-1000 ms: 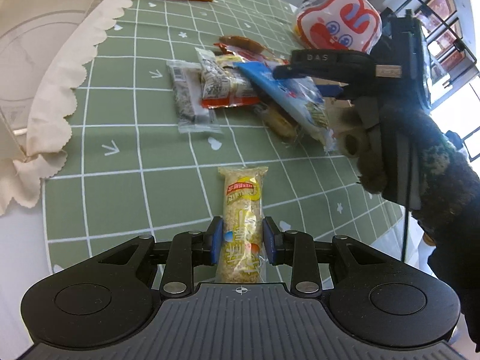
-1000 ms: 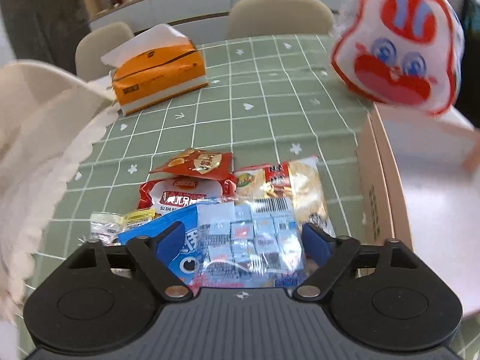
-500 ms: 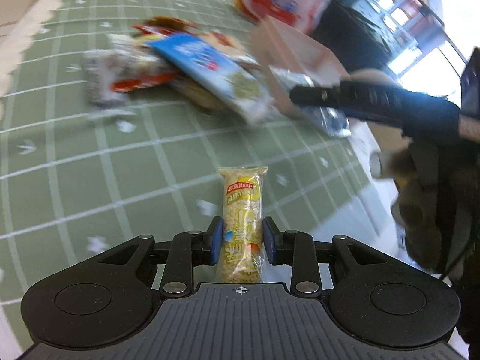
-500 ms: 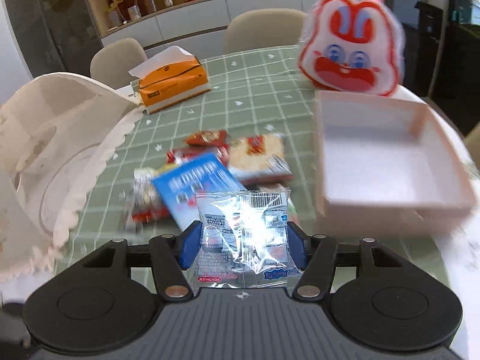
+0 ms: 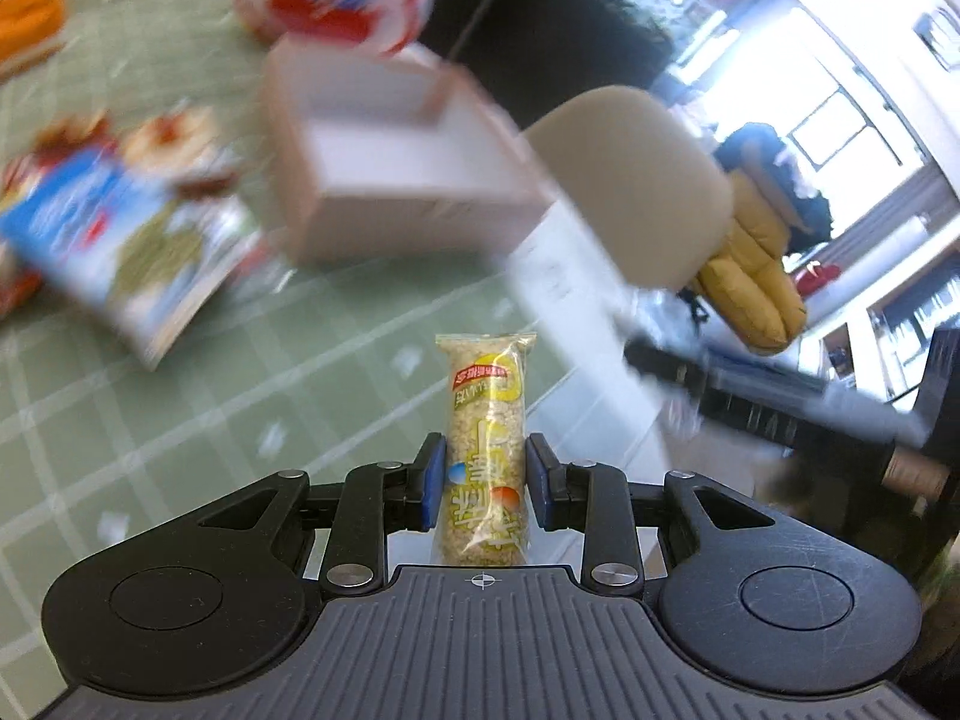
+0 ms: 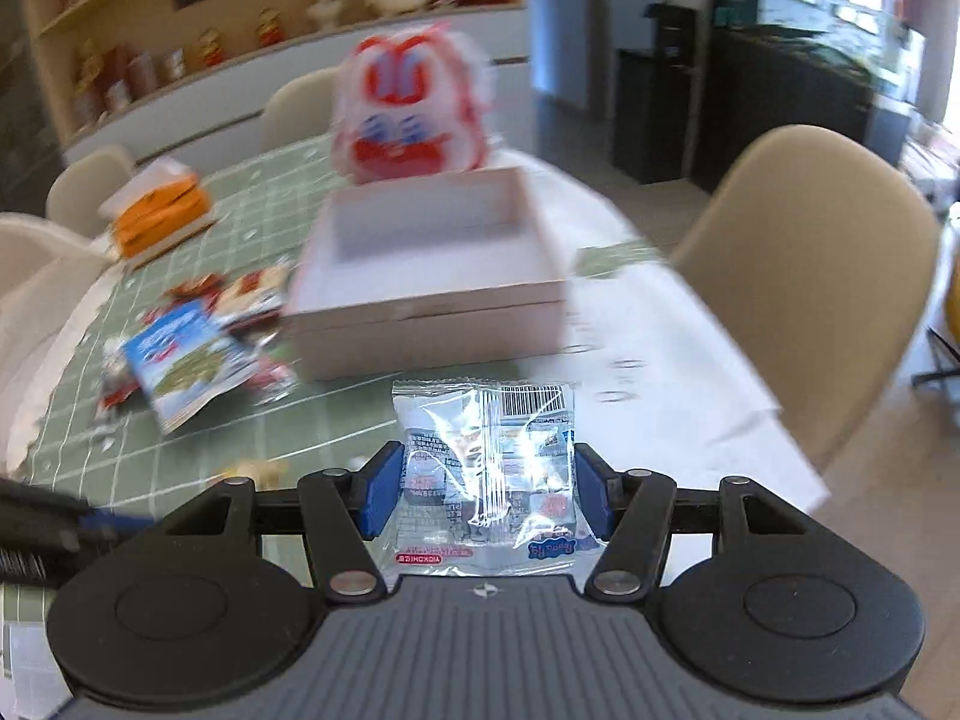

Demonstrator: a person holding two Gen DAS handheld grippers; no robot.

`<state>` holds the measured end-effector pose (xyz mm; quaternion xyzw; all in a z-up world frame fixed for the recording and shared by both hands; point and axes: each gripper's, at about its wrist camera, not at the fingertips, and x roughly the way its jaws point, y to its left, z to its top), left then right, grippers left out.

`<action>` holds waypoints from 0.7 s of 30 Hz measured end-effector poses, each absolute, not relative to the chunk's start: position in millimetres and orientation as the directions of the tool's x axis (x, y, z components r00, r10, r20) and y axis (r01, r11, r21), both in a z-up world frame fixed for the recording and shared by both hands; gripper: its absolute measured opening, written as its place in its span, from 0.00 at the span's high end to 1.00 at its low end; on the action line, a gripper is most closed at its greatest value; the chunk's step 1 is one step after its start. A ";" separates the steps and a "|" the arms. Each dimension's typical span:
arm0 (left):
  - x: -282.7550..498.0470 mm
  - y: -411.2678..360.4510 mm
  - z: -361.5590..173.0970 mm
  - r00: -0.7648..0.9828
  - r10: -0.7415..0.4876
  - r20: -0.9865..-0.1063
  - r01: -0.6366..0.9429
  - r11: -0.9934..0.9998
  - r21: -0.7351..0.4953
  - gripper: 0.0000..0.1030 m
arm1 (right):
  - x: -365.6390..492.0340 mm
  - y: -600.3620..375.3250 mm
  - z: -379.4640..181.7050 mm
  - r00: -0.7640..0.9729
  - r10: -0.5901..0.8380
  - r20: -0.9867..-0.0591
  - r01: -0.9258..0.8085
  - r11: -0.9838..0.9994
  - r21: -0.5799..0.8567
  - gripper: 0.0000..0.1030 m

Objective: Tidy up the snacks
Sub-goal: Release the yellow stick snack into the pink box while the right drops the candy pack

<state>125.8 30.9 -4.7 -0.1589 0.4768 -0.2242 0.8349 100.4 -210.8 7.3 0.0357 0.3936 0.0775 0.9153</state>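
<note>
Green checked tablecloth (image 6: pixel 198 456) was seen beneath two loaded grippers, with a pink open box (image 6: pixel 420 300) ahead.

A rice-crisp bar (image 5: pixel 485 450) was clamped narrowly, upright, between the left gripper's (image 5: pixel 485 483) blue pads; a clear silver snack packet (image 6: pixel 486 474) was pinched at mid-width by the right gripper (image 6: pixel 485 495). Loose snacks (image 6: pixel 186 360) were left beside the box.

L gripper (image 5: pixel 485 489) clamps rice bar (image 5: pixel 486 450) | pink box (image 5: pixel 390 180) beyond, blurred
</note>
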 end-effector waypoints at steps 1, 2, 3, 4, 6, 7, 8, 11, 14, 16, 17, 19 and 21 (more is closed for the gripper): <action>135.6 21.8 5.7 0.460 -0.524 -0.717 0.245 0.851 -0.465 0.68 | 98.9 -221.3 9.1 0.689 0.162 -0.707 -0.097 0.987 0.132 0.42; 144.1 14.9 14.9 0.475 -0.519 -0.711 0.261 0.854 -0.450 0.68 | 97.9 -229.1 10.6 0.697 0.156 -0.700 -0.084 0.987 0.136 0.42; 153.6 7.9 24.1 0.493 -0.510 -0.705 0.272 0.860 -0.432 0.68 | 97.4 -238.7 12.3 0.706 0.149 -0.692 -0.069 0.987 0.143 0.42; 164.7 0.4 33.2 0.512 -0.499 -0.699 0.280 0.867 -0.413 0.68 | 97.5 -246.0 13.6 0.713 0.145 -0.686 -0.056 0.987 0.151 0.42; 184.4 -10.6 47.6 0.548 -0.478 -0.686 0.294 0.878 -0.378 0.68 | 98.2 -260.3 15.8 0.727 0.142 -0.672 -0.039 0.985 0.166 0.42; 197.8 -17.1 55.1 0.574 -0.462 -0.676 0.298 0.887 -0.353 0.68 | 99.0 -266.4 16.2 0.733 0.137 -0.666 -0.031 0.985 0.169 0.42; 210.5 -21.8 59.6 0.595 -0.445 -0.669 0.292 0.895 -0.336 0.68 | 100.0 -270.7 16.1 0.737 0.133 -0.663 -0.026 0.985 0.169 0.42; 250.6 -34.6 64.6 0.644 -0.395 -0.655 0.250 0.918 -0.308 0.68 | 104.5 -284.4 14.8 0.744 0.120 -0.658 -0.017 0.987 0.161 0.42; 291.9 -45.7 46.9 0.663 -0.336 -0.669 0.188 0.940 -0.286 0.68 | 109.2 -297.5 12.6 0.744 0.116 -0.658 -0.019 0.988 0.152 0.42; 317.4 -51.6 25.2 0.653 -0.315 -0.689 0.148 0.945 -0.292 0.68 | 111.3 -304.6 11.1 0.740 0.107 -0.664 -0.017 0.990 0.141 0.42; 328.7 -54.1 14.1 0.647 -0.301 -0.700 0.126 0.948 -0.291 0.68 | 112.9 -308.6 9.9 0.738 0.104 -0.667 -0.016 0.990 0.137 0.42; 346.8 -58.3 -14.0 0.627 -0.293 -0.722 0.083 0.946 -0.312 0.68 | 119.3 -317.7 4.8 0.730 0.101 -0.676 -0.017 0.991 0.129 0.42; 355.8 -58.8 -36.5 0.590 -0.325 -0.739 0.065 0.931 -0.358 0.68 | 125.1 -322.8 0.0 0.722 0.097 -0.685 -0.019 0.993 0.120 0.42</action>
